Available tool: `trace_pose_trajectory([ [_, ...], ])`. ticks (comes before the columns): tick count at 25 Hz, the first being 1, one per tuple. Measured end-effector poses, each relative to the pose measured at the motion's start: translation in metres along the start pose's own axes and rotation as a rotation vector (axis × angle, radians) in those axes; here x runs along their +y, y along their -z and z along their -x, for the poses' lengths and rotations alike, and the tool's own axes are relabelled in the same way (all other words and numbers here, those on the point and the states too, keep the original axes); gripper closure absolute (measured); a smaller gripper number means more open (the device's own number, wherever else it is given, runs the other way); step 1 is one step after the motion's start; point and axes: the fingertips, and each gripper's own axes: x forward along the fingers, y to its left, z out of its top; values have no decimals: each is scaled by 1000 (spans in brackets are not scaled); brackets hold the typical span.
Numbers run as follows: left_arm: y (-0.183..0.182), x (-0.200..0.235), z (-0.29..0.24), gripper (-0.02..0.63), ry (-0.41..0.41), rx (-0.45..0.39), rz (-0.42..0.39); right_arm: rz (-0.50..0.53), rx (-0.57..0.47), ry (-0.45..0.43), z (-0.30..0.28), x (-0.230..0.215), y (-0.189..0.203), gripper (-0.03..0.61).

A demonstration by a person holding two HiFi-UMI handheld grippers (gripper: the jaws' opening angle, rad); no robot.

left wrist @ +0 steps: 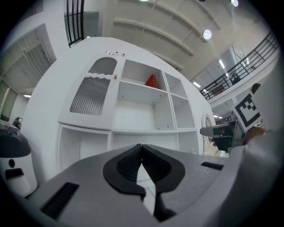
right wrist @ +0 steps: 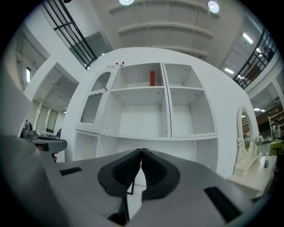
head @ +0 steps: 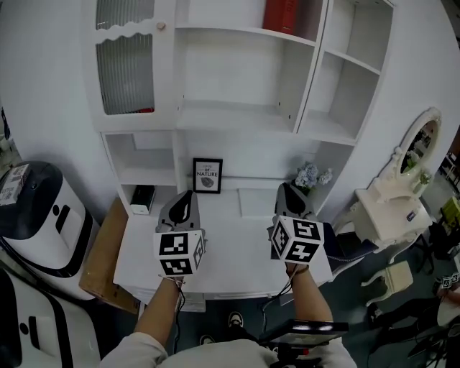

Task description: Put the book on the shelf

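Red book (head: 282,16) stands upright on the top shelf (head: 237,30), so I judge the placement done. My left gripper (head: 187,198) and right gripper (head: 290,192) hover above the tabletop (head: 230,259), fingers (left wrist: 128,166) pressed together, empty; next I'd simply rest them.

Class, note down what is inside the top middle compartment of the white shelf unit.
One red book stands there; otherwise it looks bare. Its floor is hidden from below.

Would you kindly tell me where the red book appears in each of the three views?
Head view: red book at the top edge, right of centre.
Left gripper view: red book above centre.
Right gripper view: red book above centre.
Shared landmark: the glass cabinet door, left of it.
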Motion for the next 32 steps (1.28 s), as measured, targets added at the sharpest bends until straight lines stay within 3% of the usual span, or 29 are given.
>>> trace_pose_trajectory([
  [10,29,-25,6,606,11,50,39,-88,54,-85,7,4,43,554],
  [15,37,-39,6,606,-32,59,64,-46,88,-115,15,-17,54,554],
  [21,47,-49,13,606,-80,92,33,-66,87,-104,20,-48,68,554],
  [29,49,-47,15,606,-111,98,49,-81,99,-116,22,-55,84,555],
  [32,51,-46,14,606,-113,101,57,-52,92,-82,24,-57,84,557],
])
